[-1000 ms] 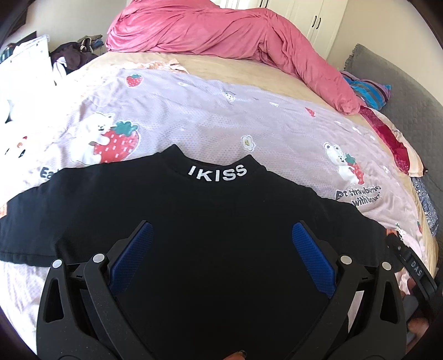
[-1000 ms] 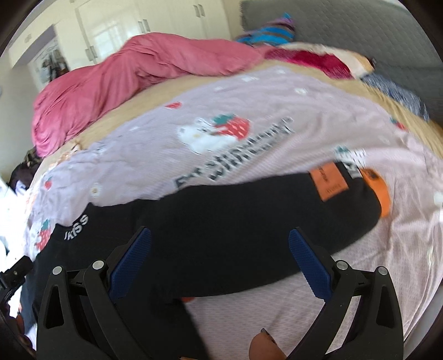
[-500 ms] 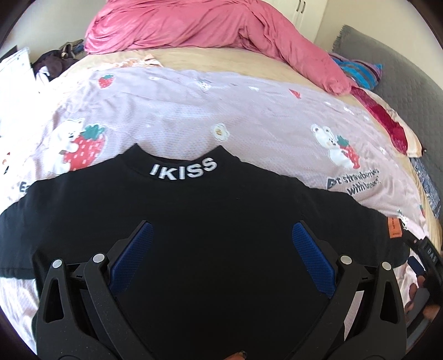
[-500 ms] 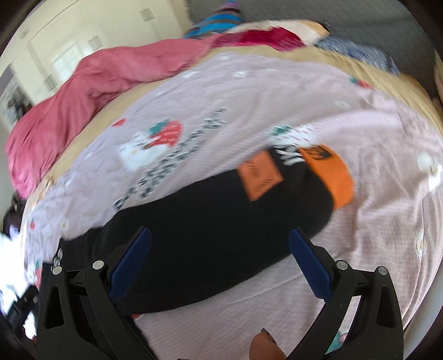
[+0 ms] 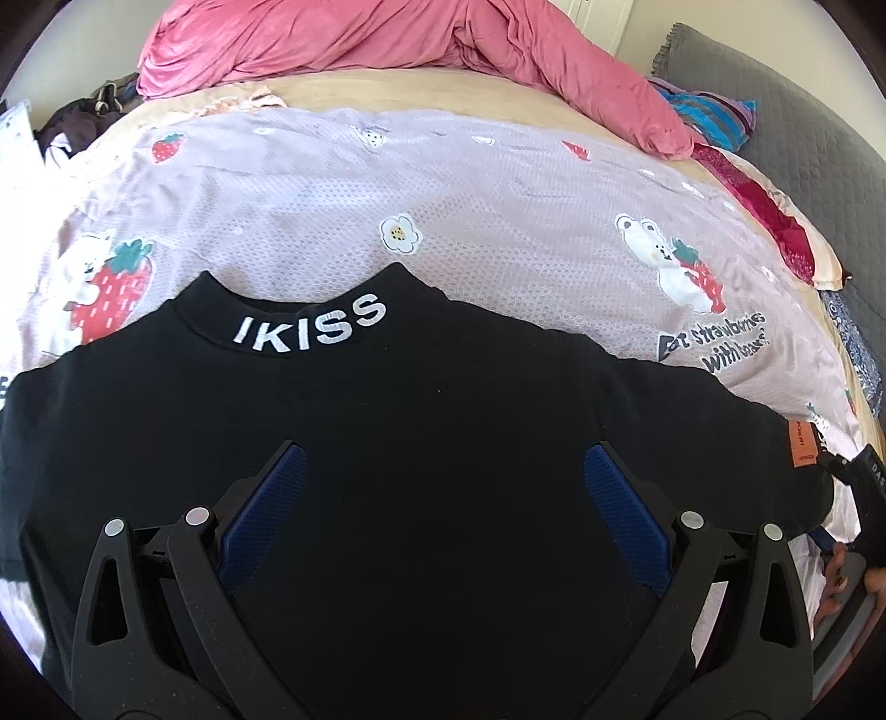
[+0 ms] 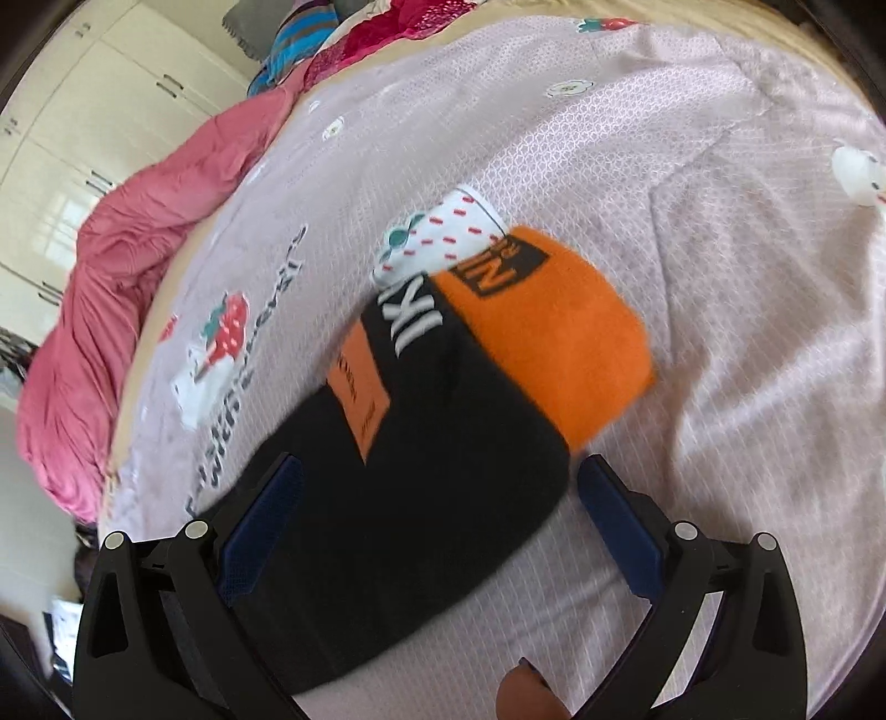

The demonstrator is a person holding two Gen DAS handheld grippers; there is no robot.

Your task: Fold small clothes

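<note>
Duvet (image 5: 387,50) bunched far on the bedsheet (image 5: 498,183), nothing blocking; black shirt (image 5: 421,443) flat under both wide-open grippers, left gripper (image 5: 443,493) and right gripper (image 6: 437,504).

Black long-sleeved cotton shirt (image 5: 415,421) spread on the strawberry-print bedsheet (image 5: 498,183), crumpled pink duvet (image 5: 387,39) heaped behind it.

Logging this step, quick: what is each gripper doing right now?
Left gripper: open, holding nothing, over the black shirt.
Right gripper: open, holding nothing, over the shirt's sleeve.
</note>
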